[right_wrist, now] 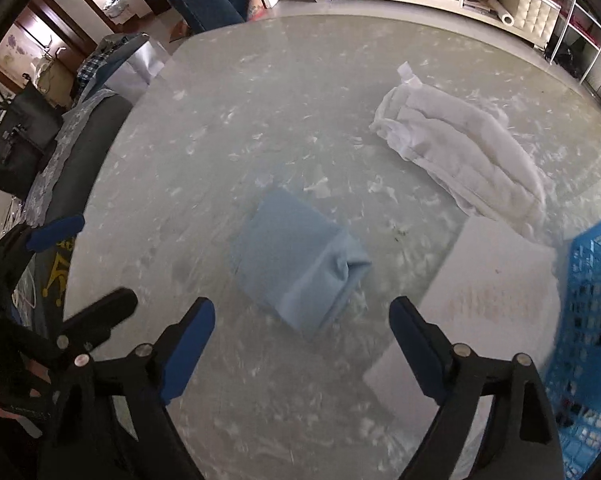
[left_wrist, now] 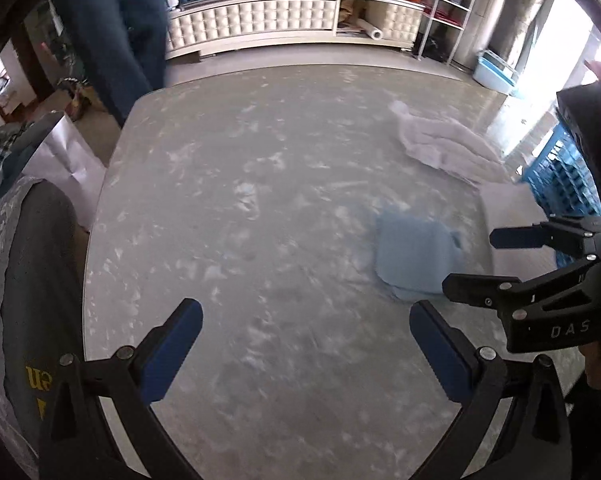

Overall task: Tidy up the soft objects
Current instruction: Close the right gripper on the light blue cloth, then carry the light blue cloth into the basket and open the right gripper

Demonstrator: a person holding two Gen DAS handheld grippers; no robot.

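A folded light-blue cloth [right_wrist: 300, 268] lies on the grey marble table [right_wrist: 240, 140]; the left wrist view shows the same cloth [left_wrist: 414, 256] to the right. A crumpled white cloth [right_wrist: 464, 152] lies farther back on the right, also visible as a white cloth [left_wrist: 444, 144]. My right gripper [right_wrist: 302, 324] hangs open just above the near edge of the blue cloth, nothing between its blue pads. My left gripper [left_wrist: 306, 322] is open over bare table, left of the blue cloth. The right gripper [left_wrist: 470, 258] enters the left view from the right.
A flat white pad [right_wrist: 488, 300] lies at the right beside a blue plastic crate [right_wrist: 588, 328]. A dark chair with patterned cover [left_wrist: 28, 280] stands at the table's left. A person in dark trousers [left_wrist: 120, 32] stands behind, before a white cabinet [left_wrist: 284, 20].
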